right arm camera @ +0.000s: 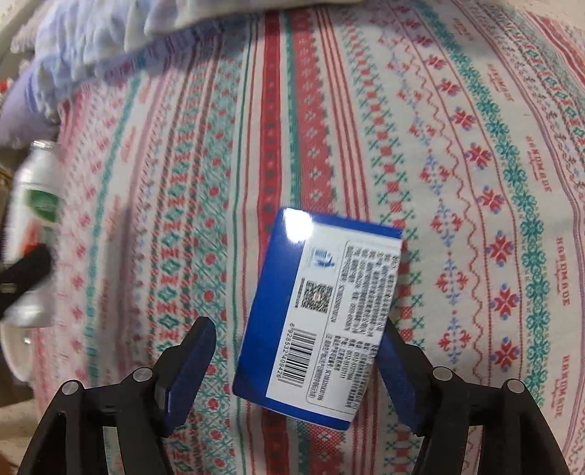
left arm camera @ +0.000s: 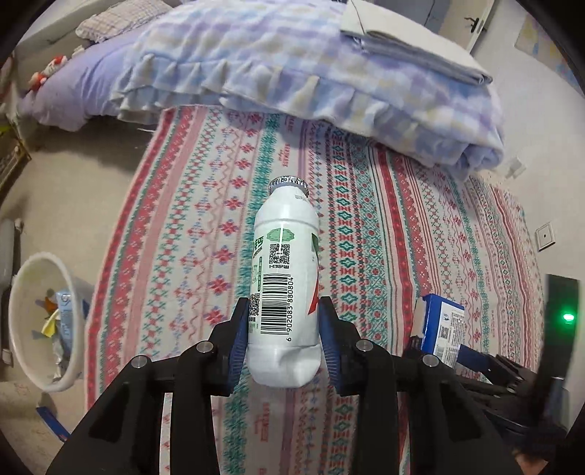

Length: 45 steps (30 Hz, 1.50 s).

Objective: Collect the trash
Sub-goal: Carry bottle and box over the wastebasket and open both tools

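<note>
A white plastic bottle (left arm camera: 283,255) with a barcode label and silver cap is clamped between the blue pads of my left gripper (left arm camera: 284,303), above the patterned bedsheet (left arm camera: 384,219). The same bottle (right arm camera: 34,204) shows blurred at the left edge of the right wrist view. A blue and white box (right arm camera: 318,303) lies tilted on the sheet between the fingers of my right gripper (right arm camera: 297,327), which is open. Its right pad touches the box's edge and its left pad stands apart from it. That box (left arm camera: 444,321) also appears at the lower right of the left wrist view.
A white bin (left arm camera: 40,321) holding several wrappers stands on the floor left of the bed. A checked quilt (left arm camera: 292,65) is bunched at the far end of the bed, with a folded grey cloth (left arm camera: 402,44) on top. A pillow (left arm camera: 109,18) lies far left.
</note>
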Each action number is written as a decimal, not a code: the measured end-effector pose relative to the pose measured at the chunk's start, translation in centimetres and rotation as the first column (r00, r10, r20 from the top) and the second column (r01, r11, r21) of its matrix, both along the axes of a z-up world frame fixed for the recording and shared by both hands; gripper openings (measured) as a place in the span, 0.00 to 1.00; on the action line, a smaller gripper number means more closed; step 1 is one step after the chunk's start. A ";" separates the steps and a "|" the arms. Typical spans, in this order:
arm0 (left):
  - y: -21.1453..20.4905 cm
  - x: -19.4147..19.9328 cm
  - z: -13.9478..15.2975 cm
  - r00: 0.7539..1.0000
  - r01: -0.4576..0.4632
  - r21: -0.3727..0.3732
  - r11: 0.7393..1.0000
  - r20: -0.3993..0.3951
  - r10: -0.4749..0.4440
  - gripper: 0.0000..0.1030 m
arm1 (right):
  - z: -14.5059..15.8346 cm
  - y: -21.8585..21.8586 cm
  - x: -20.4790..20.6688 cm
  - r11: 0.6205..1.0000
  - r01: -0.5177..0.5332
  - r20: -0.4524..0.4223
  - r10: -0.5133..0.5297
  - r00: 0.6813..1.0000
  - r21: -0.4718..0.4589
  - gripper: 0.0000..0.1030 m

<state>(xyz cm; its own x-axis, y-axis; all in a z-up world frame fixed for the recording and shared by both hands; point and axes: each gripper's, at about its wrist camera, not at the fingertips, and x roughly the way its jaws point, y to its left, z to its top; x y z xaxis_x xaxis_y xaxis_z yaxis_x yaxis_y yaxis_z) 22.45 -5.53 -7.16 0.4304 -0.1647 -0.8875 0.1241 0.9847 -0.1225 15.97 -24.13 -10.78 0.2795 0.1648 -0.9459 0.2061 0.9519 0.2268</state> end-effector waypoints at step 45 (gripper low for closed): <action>33.1 -2.4 -3.6 0.920 -0.380 -0.093 0.920 -0.144 0.365 0.38 | 4.1 16.4 -1.5 0.957 -0.275 0.218 0.250 0.943 0.094 0.56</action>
